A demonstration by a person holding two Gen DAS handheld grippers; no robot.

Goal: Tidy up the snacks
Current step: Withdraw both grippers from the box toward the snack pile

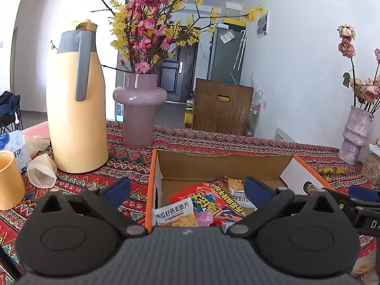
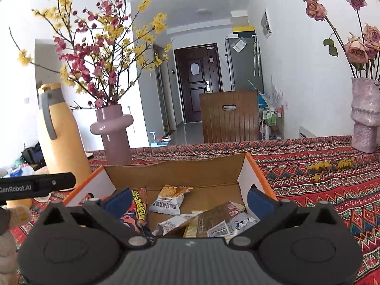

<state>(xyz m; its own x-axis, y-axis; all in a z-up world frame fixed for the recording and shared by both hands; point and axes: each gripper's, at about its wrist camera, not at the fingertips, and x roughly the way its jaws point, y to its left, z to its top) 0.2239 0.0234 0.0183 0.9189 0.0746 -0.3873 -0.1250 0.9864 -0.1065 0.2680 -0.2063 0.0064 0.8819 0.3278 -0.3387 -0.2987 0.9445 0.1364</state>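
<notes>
White walls (image 2: pixel 296 76) and white ceiling (image 2: pixel 190 4), brightly daylit. Down the hallway, a dark panelled door (image 2: pixel 198 80), a grey refrigerator (image 2: pixel 244 64) just right of it. Nearer, a brown wooden chair back (image 2: pixel 229 118) behind the surface under a red patterned tablecloth (image 2: pixel 320 185). Grey floor (image 2: pixel 190 133).

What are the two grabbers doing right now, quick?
Left gripper: open, holding nothing, over the cardboard box.
Right gripper: open, holding nothing, over the same box of snack packets.
</notes>
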